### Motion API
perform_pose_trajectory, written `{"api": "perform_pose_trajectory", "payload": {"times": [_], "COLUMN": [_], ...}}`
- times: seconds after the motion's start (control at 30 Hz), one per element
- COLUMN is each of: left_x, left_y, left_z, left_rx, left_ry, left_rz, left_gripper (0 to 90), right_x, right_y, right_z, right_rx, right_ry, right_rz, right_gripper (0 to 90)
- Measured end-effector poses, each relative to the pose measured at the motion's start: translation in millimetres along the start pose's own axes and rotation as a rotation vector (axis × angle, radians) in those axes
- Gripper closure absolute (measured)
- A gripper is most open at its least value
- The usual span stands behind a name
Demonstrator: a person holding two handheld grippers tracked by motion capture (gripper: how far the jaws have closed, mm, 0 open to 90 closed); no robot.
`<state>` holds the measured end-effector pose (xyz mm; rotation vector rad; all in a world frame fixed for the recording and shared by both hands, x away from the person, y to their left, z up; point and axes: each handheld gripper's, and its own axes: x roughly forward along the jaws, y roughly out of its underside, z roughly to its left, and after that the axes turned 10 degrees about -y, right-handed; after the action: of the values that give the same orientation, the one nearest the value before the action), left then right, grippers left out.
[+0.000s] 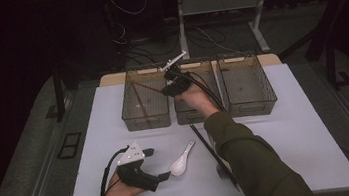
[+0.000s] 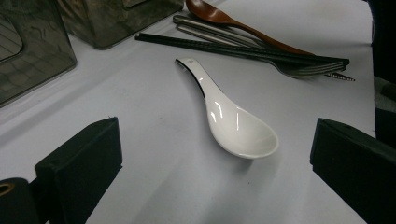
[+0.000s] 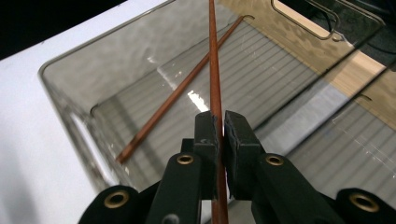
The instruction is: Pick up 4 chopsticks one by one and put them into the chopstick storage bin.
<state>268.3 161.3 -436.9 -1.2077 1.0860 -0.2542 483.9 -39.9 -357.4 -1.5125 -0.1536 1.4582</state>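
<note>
On the left of the bench point(image 1: 287, 129) the left gripper point(image 1: 159, 176) rests low with its jaws spread wide and nothing between them; the white spoon point(image 2: 236, 123) lies just ahead of them, bowl toward the jaws and handle pointing away, so this hand is the nearer one to it, and a straight push along the spoon's long axis would likely bring the bowl between the jaws. Past the spoon lie a pair of black chopsticks point(image 2: 243, 48), a metal fork point(image 2: 299, 69) and a brown wooden spoon point(image 2: 224, 18), one of each, side by side and partly under the right sleeve in the high view. Farther back stand three clear bins in a row. The left bin point(image 1: 129, 114) already holds one brown chopstick point(image 3: 180, 93), lying slanted across its ribbed floor. Over that bin, the right gripper point(image 3: 219, 123) has its jaws pressed together on a second brown chopstick, the stick point(image 3: 214, 56), which runs straight out ahead of the jaws, its far end out over the bin. The stick's long axis crosses the one in the bin at a shallow angle, so the coming release probably calls for lowering it into the same bin. The middle bin point(image 1: 185, 117) and right bin point(image 1: 268, 99) look empty.
</note>
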Motion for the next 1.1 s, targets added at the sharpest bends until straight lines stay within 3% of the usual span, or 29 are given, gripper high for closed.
{"api": "perform_pose_trajectory", "payload": {"times": [0.33, 0.57, 0.8, 1.1], "left_x": [-0.7, -0.6, -0.3, 0.1], "left_y": [-0.5, -0.5, -0.6, -0.5], "left_z": [0.3, 0.9, 0.7, 1.4], "left_rx": [0.003, 0.003, 0.004, -0.001], "left_ry": [0.003, 0.007, 0.006, 0.011], "left_rz": [-0.004, -0.006, -0.005, -0.003], "left_gripper": [1.4, 1.4, 1.4, 1.4], "right_x": [33.3, 43.6, 38.4, 15.2], "right_y": [-19.5, -27.5, -26.2, -15.3], "right_z": [0.2, 1.6, 2.0, 1.6], "right_rx": [0.053, 0.068, 0.06, 0.044], "right_ry": [0.058, 0.068, 0.044, 0.0], "right_rz": [0.029, 0.021, 0.025, -0.023], "right_gripper": [83.7, 82.8, 61.6, 40.9]}}
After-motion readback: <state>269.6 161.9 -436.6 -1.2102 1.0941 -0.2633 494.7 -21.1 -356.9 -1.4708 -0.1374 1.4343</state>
